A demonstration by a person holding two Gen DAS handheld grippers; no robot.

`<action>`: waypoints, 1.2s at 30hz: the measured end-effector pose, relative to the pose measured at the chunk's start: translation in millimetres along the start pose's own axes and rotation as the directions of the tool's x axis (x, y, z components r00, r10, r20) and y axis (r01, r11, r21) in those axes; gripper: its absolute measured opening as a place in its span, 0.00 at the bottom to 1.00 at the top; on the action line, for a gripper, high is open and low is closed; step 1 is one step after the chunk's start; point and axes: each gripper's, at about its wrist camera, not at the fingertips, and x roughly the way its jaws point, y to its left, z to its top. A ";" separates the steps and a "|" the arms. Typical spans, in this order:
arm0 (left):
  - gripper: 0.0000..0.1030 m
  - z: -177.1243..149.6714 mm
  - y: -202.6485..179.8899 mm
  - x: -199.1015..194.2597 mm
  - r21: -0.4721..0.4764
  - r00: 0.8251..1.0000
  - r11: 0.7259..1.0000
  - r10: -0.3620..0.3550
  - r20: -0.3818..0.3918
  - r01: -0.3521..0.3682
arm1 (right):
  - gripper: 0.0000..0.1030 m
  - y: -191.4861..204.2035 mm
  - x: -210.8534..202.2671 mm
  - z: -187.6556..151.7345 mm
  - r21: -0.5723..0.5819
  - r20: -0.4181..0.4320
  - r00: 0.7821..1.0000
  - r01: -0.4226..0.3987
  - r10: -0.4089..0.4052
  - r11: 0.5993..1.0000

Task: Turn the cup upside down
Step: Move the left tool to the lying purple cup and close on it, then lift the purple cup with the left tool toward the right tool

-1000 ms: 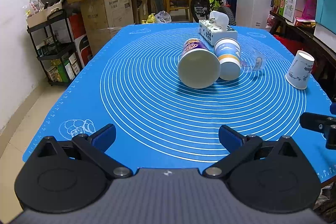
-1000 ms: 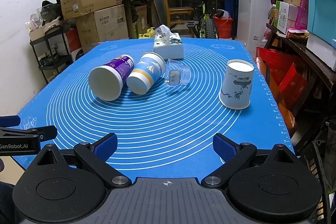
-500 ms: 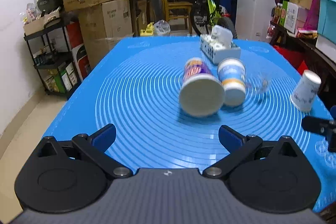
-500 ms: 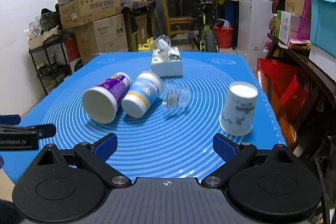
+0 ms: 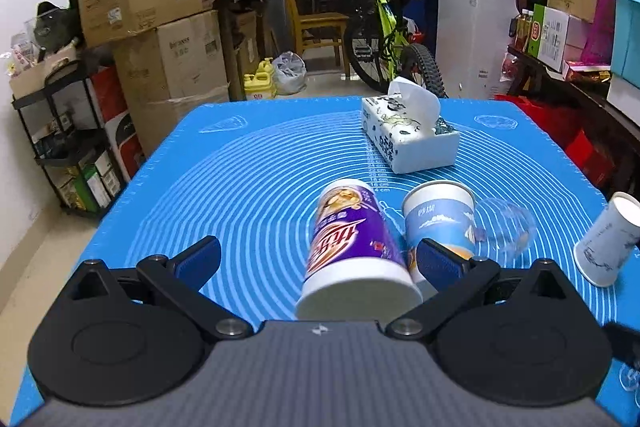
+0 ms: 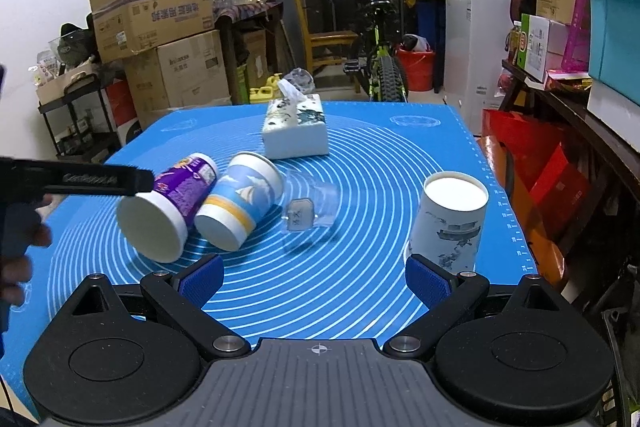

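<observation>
A purple paper cup [image 5: 352,247] lies on its side on the blue mat [image 5: 248,187], its base towards me. My left gripper [image 5: 320,263] is open, and the cup lies between its fingers, nearer the right one. In the right wrist view the cup [image 6: 168,203] lies at left, with the left gripper's finger [image 6: 96,181] above it. A blue-and-white cup [image 6: 240,203] lies beside it, also on its side. A clear plastic cup [image 6: 312,205] lies next to that. A white printed cup [image 6: 448,219] stands upside down at right. My right gripper [image 6: 316,281] is open and empty.
A tissue box [image 6: 294,135] stands at the back of the mat. The mat's right edge [image 6: 508,211] drops off towards red boxes and a shelf. Cardboard boxes, a bicycle and a fridge stand behind the table.
My left gripper has moved forward and right until the purple cup lies between its open fingers. My right gripper has moved forward a little towards the white cup.
</observation>
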 end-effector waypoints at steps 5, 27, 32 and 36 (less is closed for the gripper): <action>0.99 -0.1 -2.2 20.3 -0.008 0.999 1.000 -0.008 -0.039 0.007 | 0.94 -6.8 9.7 -1.6 0.009 -0.015 1.000 0.007 -0.006 1.000; 0.70 -2.8 -5.9 22.0 -0.017 0.994 0.998 -0.060 -0.095 0.059 | 0.94 -12.4 12.0 -5.6 0.014 -0.013 1.000 0.012 -0.012 1.000; 0.70 -6.7 -6.1 -2.5 -0.004 0.995 0.998 -0.067 -0.068 0.067 | 0.94 -10.2 0.6 -5.3 0.015 0.001 1.000 0.007 -0.007 1.000; 0.70 -16.9 -7.7 -25.9 -0.001 0.995 0.997 -0.075 -0.061 0.075 | 0.94 -8.5 -10.3 -6.6 0.016 0.009 1.000 0.004 -0.004 1.000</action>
